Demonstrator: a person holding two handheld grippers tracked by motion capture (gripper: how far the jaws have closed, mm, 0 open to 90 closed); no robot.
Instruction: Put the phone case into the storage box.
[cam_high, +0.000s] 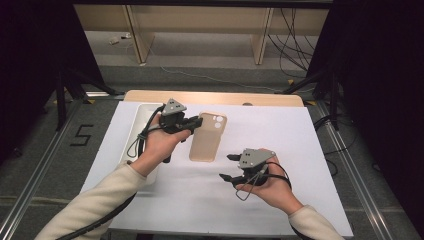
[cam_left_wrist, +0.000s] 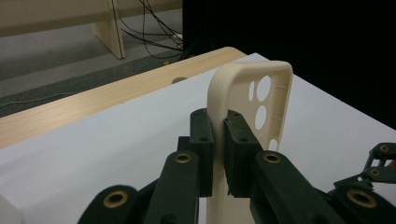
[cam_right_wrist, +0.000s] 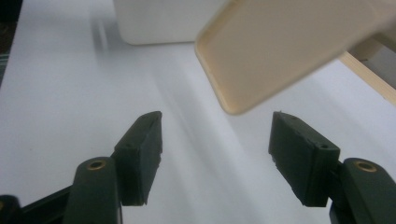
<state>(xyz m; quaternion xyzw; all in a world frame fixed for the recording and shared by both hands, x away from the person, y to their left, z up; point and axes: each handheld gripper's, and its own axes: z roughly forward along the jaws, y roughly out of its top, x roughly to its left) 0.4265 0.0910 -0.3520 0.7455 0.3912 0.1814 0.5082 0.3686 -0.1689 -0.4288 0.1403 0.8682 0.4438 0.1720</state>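
Observation:
A beige phone case (cam_high: 206, 137) with camera cut-outs hangs above the white sheet, gripped at its left edge near the camera end by my left gripper (cam_high: 198, 121). In the left gripper view the case (cam_left_wrist: 254, 88) stands between the two black jaws, which are shut on its rim at the left gripper (cam_left_wrist: 218, 140). My right gripper (cam_high: 227, 166) sits lower right of the case, open, jaws pointing left. In the right gripper view the case's bottom end (cam_right_wrist: 280, 51) floats above and beyond the right gripper (cam_right_wrist: 215, 140), with nothing between the jaws.
A white tray (cam_high: 139, 125) lies at the left of the white sheet (cam_high: 280, 135), under my left hand. The wooden table edge (cam_high: 215, 97) runs along the back. Cables and wooden legs stand on the floor beyond.

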